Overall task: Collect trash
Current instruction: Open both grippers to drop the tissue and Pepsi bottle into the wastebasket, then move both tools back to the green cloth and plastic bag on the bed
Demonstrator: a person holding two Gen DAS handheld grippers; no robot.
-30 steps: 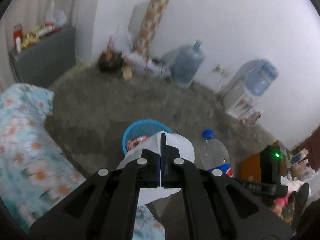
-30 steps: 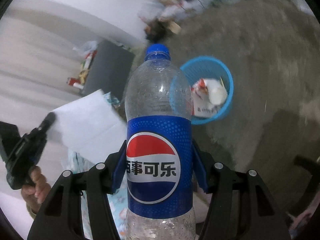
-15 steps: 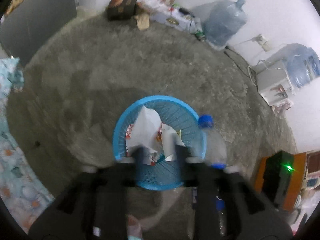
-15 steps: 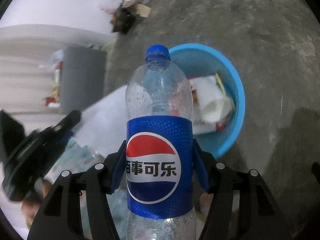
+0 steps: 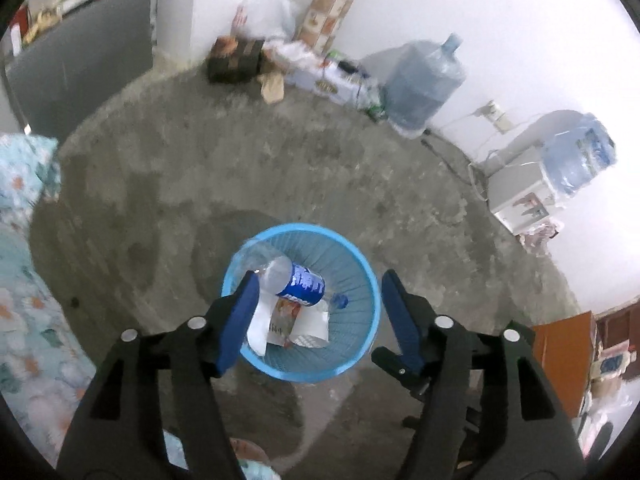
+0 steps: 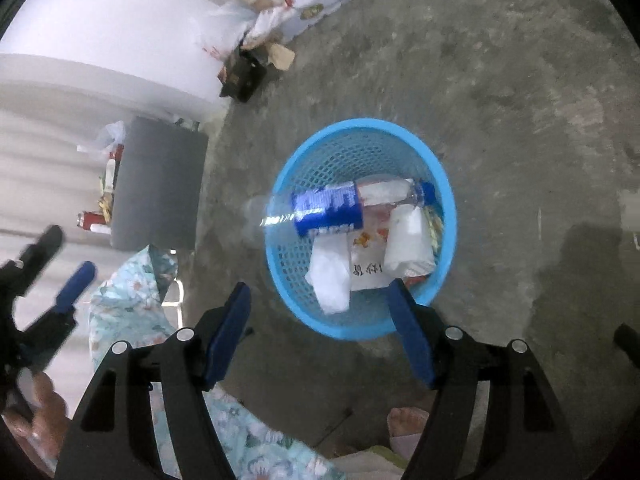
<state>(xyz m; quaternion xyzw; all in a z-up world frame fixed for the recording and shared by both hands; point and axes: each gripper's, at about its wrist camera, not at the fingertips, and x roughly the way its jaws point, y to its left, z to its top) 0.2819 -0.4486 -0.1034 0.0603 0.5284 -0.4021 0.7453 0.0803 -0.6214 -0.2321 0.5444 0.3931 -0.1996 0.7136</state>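
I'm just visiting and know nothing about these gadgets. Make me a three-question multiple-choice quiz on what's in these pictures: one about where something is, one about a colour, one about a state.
1. Where is the plastic bottle?
A. Upright on the floor
B. Lying in the basket
C. Held in the right jaws

2. What colour is the basket?
A. Light blue
B. Red
C. Black

3. What is between the jaws of the right gripper?
A. The bottle
B. A sheet of paper
C. Nothing; they stand apart

Answers:
1. B: the bottle lies on its side over the white paper inside the basket, its base past the rim.
2. A: rim and mesh wall are light blue in both views.
3. C: its blue pads stand wide, with only floor and basket seen beyond them.
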